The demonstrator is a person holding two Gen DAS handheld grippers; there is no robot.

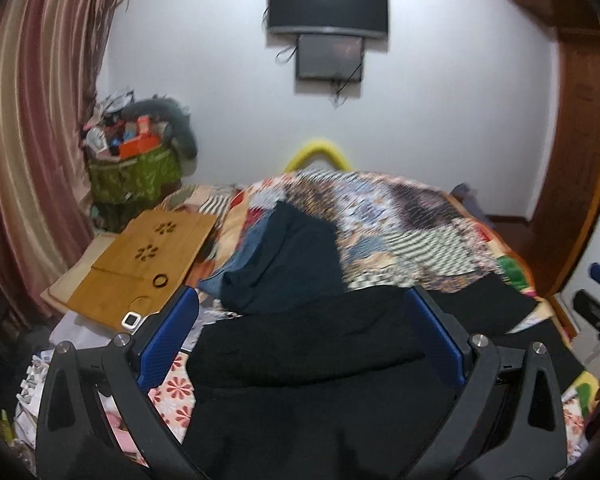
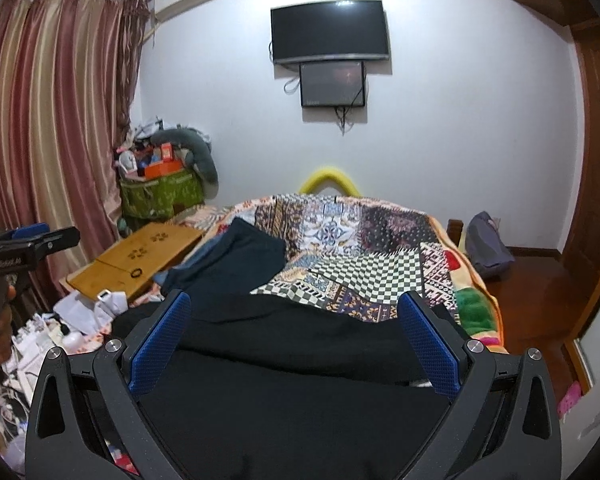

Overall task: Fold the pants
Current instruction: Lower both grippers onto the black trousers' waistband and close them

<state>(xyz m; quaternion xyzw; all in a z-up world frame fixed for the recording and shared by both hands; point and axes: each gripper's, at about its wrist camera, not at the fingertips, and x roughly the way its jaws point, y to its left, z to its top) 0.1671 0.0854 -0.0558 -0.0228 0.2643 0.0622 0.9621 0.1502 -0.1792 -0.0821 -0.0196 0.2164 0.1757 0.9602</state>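
Note:
Black pants (image 1: 300, 344) lie across the near end of a bed, also in the right wrist view (image 2: 292, 360). My left gripper (image 1: 300, 304) is open, its blue fingers (image 1: 172, 340) spread wide over the pants, nothing between them. My right gripper (image 2: 296, 308) is open too, with blue fingers (image 2: 428, 344) wide apart above the black cloth. The right gripper shows at the right edge of the left wrist view (image 1: 596, 300); the left one shows at the left edge of the right wrist view (image 2: 28, 244).
A patchwork quilt (image 2: 360, 248) covers the bed. Dark teal and blue clothes (image 1: 288, 256) lie on it beyond the pants. A bamboo lap tray (image 1: 140, 264) sits at the left. A green bin of clutter (image 2: 160, 196), curtains and wall screens (image 2: 328, 32) stand behind.

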